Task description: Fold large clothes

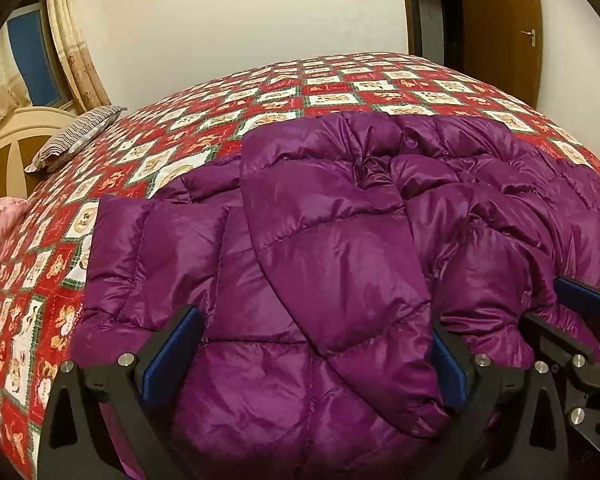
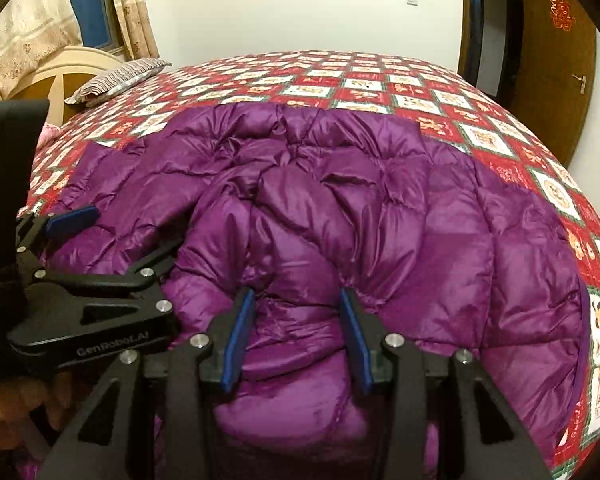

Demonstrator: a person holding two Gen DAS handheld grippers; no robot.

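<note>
A shiny purple quilted down jacket (image 1: 340, 240) lies spread on the bed, one sleeve folded across its body. My left gripper (image 1: 310, 354) hangs over the jacket's near left part, jaws wide apart, the fabric lying flat beneath them. It also shows at the left of the right wrist view as the left gripper (image 2: 116, 236), with a hand below it. My right gripper (image 2: 298, 336) has its blue pads (image 2: 240, 336) pressed into a puffy bunch of the jacket (image 2: 380, 208) near the front edge; wrinkles fan out from both pads. The right gripper (image 1: 544, 302) sits close beside the left one.
The bed carries a red patchwork sheet (image 1: 340, 88) that reaches well past the jacket. A striped pillow (image 1: 76, 136) and a cream headboard (image 1: 16, 136) are at the far left, pink fabric (image 1: 0, 220) at the left edge. A brown door (image 1: 500, 32) stands at the back right.
</note>
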